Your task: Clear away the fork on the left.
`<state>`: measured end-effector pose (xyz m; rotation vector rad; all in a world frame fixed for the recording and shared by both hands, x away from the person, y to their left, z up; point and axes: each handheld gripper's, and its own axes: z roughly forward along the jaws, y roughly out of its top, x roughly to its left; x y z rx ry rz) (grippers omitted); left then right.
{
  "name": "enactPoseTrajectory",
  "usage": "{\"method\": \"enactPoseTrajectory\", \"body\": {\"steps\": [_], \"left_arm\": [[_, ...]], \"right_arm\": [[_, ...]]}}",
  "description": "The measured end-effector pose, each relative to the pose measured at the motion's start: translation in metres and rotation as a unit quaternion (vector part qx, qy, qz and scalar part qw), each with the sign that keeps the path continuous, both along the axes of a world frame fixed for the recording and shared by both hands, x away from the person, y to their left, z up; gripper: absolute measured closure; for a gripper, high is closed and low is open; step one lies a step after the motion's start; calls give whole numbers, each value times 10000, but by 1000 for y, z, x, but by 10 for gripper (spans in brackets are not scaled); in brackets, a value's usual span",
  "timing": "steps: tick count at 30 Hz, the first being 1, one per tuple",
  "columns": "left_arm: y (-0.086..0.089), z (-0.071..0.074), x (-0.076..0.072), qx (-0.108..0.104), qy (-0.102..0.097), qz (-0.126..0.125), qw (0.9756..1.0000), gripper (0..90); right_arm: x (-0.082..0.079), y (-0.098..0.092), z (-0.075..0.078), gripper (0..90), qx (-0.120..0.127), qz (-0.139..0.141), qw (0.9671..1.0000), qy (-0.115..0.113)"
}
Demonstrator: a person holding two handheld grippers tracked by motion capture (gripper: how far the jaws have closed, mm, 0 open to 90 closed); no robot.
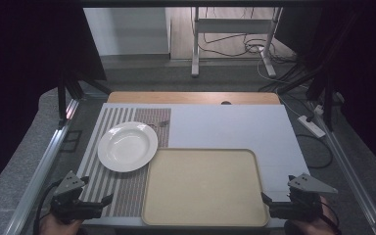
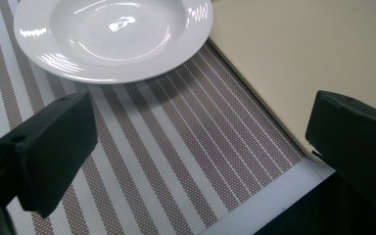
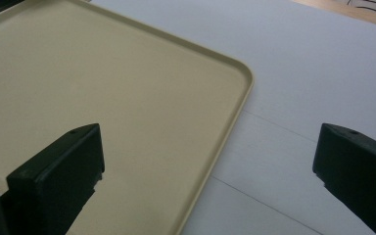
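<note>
Both grippers sit low at the near edge of the table, jaws spread wide and holding nothing: the left gripper [image 1: 90, 205] over the striped placemat [image 1: 127, 193], the right gripper [image 1: 274, 208] at the near right corner of the beige tray [image 1: 203, 188]. The tray lies flat and bare, its left edge overlapping the placemat, with the white plate [image 1: 127, 146] just beyond its far left corner. The tray looks stiff, light and rather slick, so I'd take it by the raised rim at opposite sides; the plate seems glossy, breakable ceramic, best pinched at its broad rim.
</note>
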<state>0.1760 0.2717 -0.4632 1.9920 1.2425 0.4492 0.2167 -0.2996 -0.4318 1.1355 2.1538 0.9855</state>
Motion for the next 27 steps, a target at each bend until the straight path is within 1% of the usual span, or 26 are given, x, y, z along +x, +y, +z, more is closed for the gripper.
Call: {"method": "enactPoseTrajectory", "body": {"steps": [3, 8, 15, 20, 27], "left_arm": [[2, 0, -1, -67, -26, -17, 10000, 2], [3, 0, 1, -143, 15, -30, 9999, 6], [3, -1, 2, -132, 83, -18, 9999, 13], [4, -1, 3, -164, 142, 33, 9998, 17], [5, -1, 4, -178, 171, 53, 9997, 13]], "right_arm": [[0, 1, 0, 0, -44, 45, 10000, 0], [-1, 2, 0, 0, -81, 90, 9999, 18], [-1, 2, 0, 0, -104, 113, 9999, 3], [-1, 3, 0, 0, -140, 137, 9998, 21], [-1, 4, -1, 0, -174, 162, 9997, 15]]}}
